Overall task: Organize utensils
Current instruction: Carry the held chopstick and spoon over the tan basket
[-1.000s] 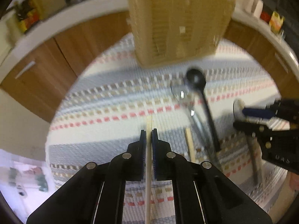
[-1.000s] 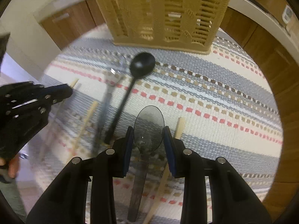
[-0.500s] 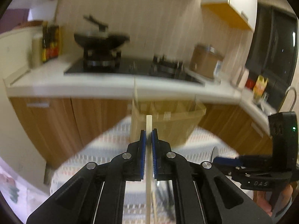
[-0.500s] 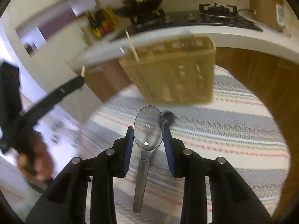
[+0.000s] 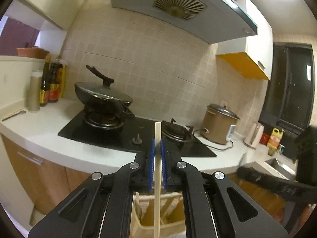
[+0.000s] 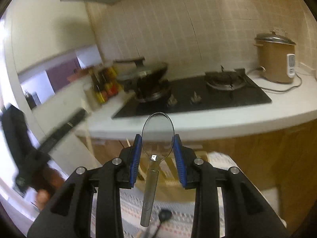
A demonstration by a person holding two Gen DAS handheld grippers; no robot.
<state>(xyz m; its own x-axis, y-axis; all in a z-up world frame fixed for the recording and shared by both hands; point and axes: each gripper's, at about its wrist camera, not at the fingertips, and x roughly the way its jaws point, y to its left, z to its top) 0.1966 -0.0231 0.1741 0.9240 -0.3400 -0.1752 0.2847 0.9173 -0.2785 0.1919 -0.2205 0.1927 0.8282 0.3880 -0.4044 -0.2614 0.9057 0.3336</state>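
Note:
My left gripper is shut on a pale wooden chopstick, held upright with its tip above the pads. Below it, between the fingers, the beige slotted utensil basket shows. My right gripper is shut on the bowl of a clear plastic spoon, its handle hanging down. The basket lies behind and below the spoon. A black spoon lies on the striped mat. The left gripper shows blurred at the left of the right wrist view.
A white counter carries a black gas hob with a lidded wok, sauce bottles and a brown rice cooker. Wooden cabinet fronts run below. A sink lies at the right.
Both grippers have lifted and tilted up from the mat, carrying the chopstick and the clear spoon. The views now look at the stove wall, with the basket low in frame.

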